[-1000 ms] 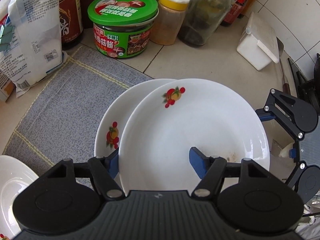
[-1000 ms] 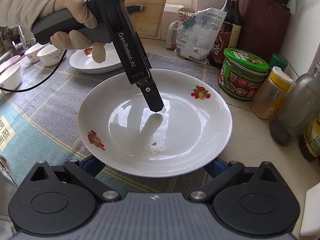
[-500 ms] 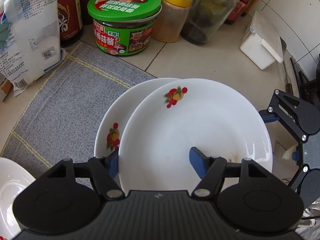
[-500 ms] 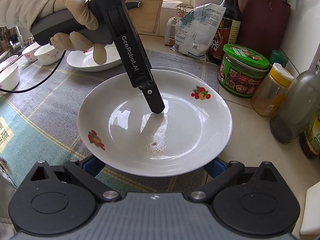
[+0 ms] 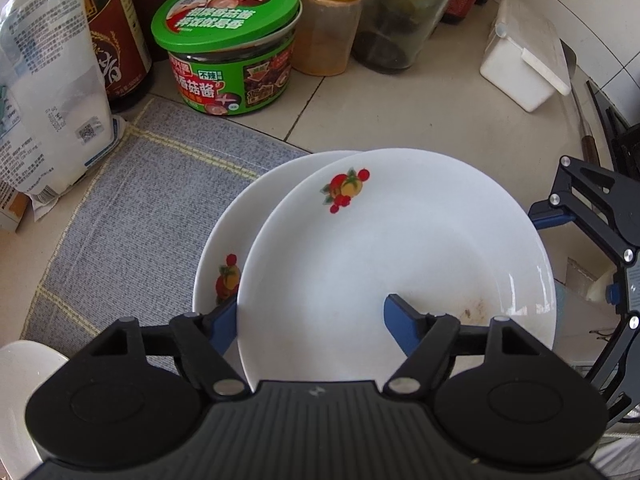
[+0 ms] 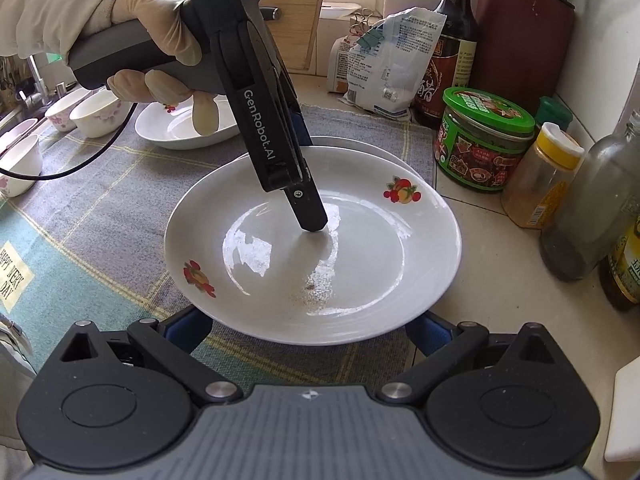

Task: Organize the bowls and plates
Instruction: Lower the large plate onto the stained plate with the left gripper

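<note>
A white plate with fruit decals [image 5: 400, 248] [image 6: 360, 264] lies off-centre on a second, matching plate [image 5: 216, 248] [image 6: 360, 148] at the mat's edge. My left gripper [image 5: 311, 316] [image 6: 310, 184] points steeply down over the top plate's rim. One finger [image 5: 400, 316] is inside the dish and the other finger [image 5: 222, 320] is outside the rim. Its jaws are opening and the pads do not clamp the rim. My right gripper [image 6: 310, 332] [image 5: 600, 264] stands open at the opposite rim, with both fingertips hidden under the plate's edge.
A green-lidded jar [image 5: 228, 40], a yellow-capped spice jar [image 5: 328, 20], a glass bottle [image 5: 396, 8], a soy bottle [image 5: 116, 32] and a white bag [image 5: 44, 80] crowd the back wall. A white box [image 5: 524, 68] sits far right. Another plate [image 6: 180, 128] and small bowls [image 6: 96, 114] rest on the mat [image 5: 120, 208].
My left gripper's jaws have spread slightly and its inner finger has sunk a little toward the dish. Both plates and the right gripper have stayed where they were.
</note>
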{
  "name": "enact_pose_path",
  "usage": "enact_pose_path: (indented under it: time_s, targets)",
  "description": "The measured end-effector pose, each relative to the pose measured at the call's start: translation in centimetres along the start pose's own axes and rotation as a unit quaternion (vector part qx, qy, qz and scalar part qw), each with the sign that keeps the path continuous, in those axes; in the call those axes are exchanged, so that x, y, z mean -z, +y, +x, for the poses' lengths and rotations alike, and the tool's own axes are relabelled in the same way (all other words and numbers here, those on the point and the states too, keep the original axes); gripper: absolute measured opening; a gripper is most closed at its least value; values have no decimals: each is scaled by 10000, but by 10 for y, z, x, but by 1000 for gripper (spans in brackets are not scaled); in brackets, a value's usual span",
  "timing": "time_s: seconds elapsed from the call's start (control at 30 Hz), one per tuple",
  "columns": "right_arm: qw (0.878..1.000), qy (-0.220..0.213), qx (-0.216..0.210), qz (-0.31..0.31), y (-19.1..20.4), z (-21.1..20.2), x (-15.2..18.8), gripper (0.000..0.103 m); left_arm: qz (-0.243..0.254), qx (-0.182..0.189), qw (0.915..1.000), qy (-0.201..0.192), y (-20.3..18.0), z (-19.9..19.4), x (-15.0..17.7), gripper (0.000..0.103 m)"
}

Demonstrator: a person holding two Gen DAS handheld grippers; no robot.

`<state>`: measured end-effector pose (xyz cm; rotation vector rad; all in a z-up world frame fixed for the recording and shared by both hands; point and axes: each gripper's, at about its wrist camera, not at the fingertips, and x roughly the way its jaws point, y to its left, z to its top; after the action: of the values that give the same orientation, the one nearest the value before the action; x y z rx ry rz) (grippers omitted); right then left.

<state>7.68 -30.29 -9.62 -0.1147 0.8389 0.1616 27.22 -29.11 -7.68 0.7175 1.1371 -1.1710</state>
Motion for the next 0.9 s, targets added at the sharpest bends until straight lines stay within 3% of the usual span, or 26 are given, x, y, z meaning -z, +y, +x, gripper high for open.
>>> enact_pose_path:
  time_s: [0.9]
  targets:
    - [9999,16,162,-9,4,-3,-3,103,-12,-189,9997,-160,-1,-9,5,79]
